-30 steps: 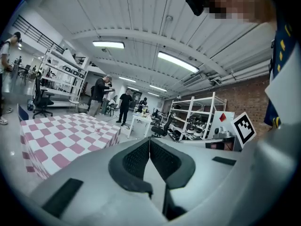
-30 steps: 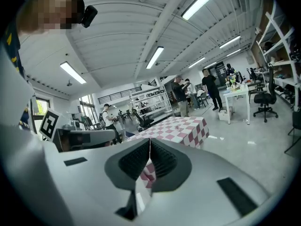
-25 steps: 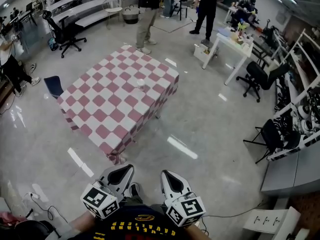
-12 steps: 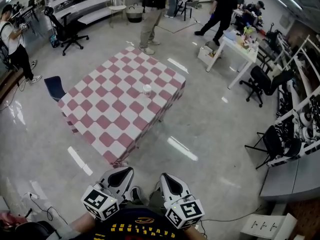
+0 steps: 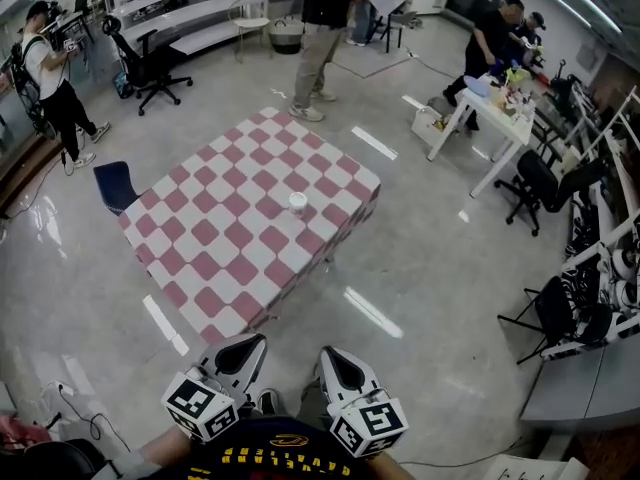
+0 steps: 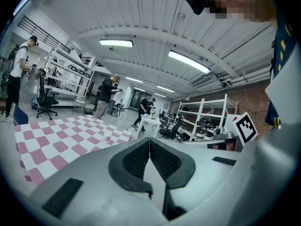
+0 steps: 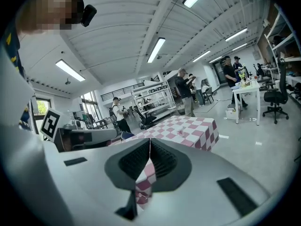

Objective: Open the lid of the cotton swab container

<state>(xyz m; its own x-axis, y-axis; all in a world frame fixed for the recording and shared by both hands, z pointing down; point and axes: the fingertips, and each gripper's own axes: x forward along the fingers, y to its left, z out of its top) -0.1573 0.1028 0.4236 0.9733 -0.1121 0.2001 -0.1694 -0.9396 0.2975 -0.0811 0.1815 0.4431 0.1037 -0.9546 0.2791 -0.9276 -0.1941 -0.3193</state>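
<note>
Pink-and-white checked cloth covers the desk (image 5: 215,243). On it stands the cotton swab container (image 5: 297,202), upright and alone, toward the far right part of the top. Nothing else lies on the cloth.

- Container: small, pale, round tub, probably clear plastic. Too far off to make out the lid type, hinge or tab.
- Left gripper (image 5: 243,346): clenched, pads pressed together, nothing between them. Held close to the body, well apart from the desk.
- Right gripper (image 5: 337,358): the same, jaws closed on nothing, level with the left one and just beside it.
- Bare floor lies between the grippers and the near corner of the desk. Task not yet begun.

Handling, as a judgement:
- Likely very light, with a stiff, slick wall. It should skid or tip on the cloth if nudged from one side.
- Hard to open with one gripper, since the tub would lift with its lid.
- Best hold: one gripper across the body, low down and squeezed gently so that thin plastic does not buckle. The other takes the lid's edge or tab and pries upward.
- Swabs may spill if the lid pops off suddenly.
</note>
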